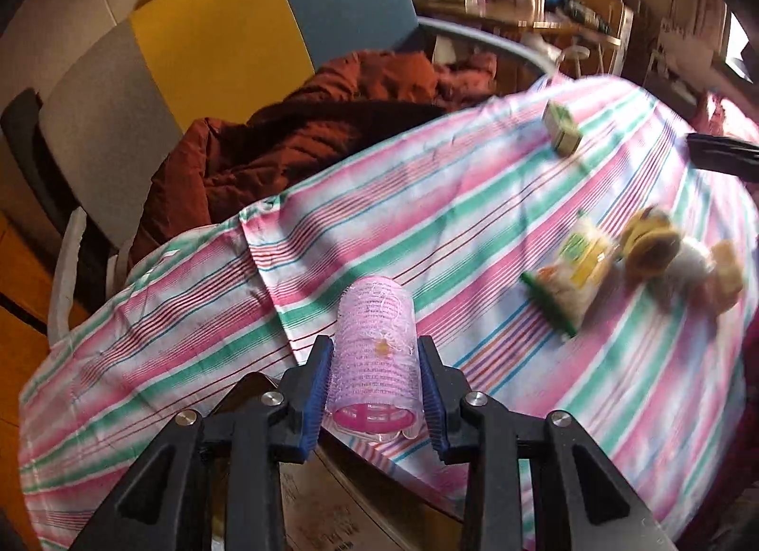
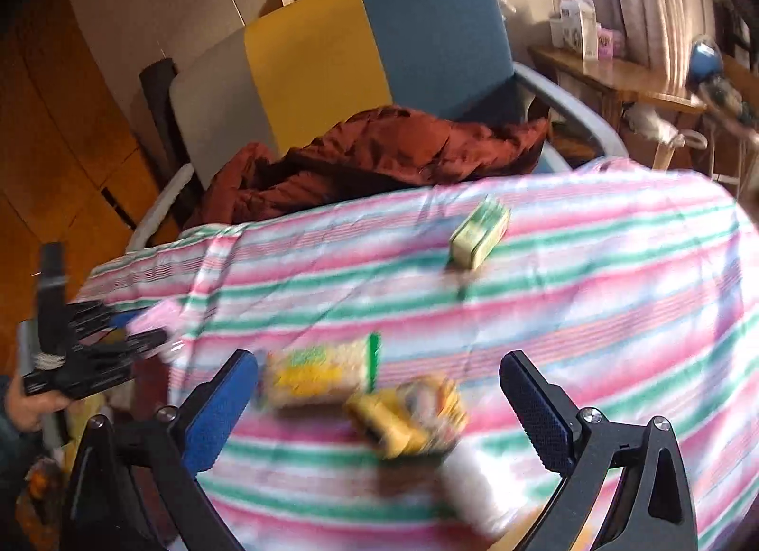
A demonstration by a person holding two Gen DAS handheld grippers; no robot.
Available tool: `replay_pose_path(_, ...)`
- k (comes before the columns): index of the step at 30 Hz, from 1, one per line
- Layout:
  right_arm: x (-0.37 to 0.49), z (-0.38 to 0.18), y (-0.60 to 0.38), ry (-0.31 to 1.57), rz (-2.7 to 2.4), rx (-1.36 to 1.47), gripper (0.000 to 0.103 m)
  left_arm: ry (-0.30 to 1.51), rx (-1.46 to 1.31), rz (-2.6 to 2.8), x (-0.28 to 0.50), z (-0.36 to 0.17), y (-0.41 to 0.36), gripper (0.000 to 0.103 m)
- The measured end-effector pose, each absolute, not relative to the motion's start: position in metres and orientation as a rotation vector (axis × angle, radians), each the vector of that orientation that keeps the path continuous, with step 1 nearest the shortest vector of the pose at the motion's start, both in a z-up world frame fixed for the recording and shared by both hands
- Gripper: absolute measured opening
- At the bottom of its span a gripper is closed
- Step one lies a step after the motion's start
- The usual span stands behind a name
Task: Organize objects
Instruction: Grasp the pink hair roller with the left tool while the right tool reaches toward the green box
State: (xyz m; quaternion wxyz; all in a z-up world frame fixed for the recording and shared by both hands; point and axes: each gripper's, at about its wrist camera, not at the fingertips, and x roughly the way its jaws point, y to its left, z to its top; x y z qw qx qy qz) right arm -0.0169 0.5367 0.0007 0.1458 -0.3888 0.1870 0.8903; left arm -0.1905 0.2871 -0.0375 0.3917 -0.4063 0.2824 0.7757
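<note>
only my left camera shows the pink mesh cylinder hair roller (image 1: 374, 352), clamped between my left gripper (image 1: 374, 361) pads above the near edge of the pink-and-green striped cloth (image 1: 427, 200). my right gripper (image 2: 379, 390) gapes wide, empty, over a blurred yellow-green snack packet (image 2: 315, 373). a red-brown quilted jacket (image 2: 379, 148) lies beyond the cloth.

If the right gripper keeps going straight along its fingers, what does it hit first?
Most likely the cluster between its open fingers: the yellow-labelled packet and the blurred yellow item beside it on the striped cloth. The right gripper holds nothing. Motion blur makes depth uncertain.
</note>
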Motion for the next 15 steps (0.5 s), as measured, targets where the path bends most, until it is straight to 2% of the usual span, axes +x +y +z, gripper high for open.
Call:
replay_pose_path(7, -0.09, -0.024, 0.583, 0.13, 2.532, -1.406, 0.103, 0.518, -0.97, 1.951, -0.167, -0.005, 0.252, 0.035)
replay_pose_path(11, -0.119, -0.045, 0.617, 0.043, 2.479, -1.556, 0.103, 0.407, -0.979, 1.951, -0.165, 0.002, 0.236, 0.035)
replay_pose_path(15, -0.143, -0.061, 0.639, -0.032, 2.43, -1.664, 0.103, 0.388, -0.989, 1.958, -0.161, 0.004, 0.23, 0.035)
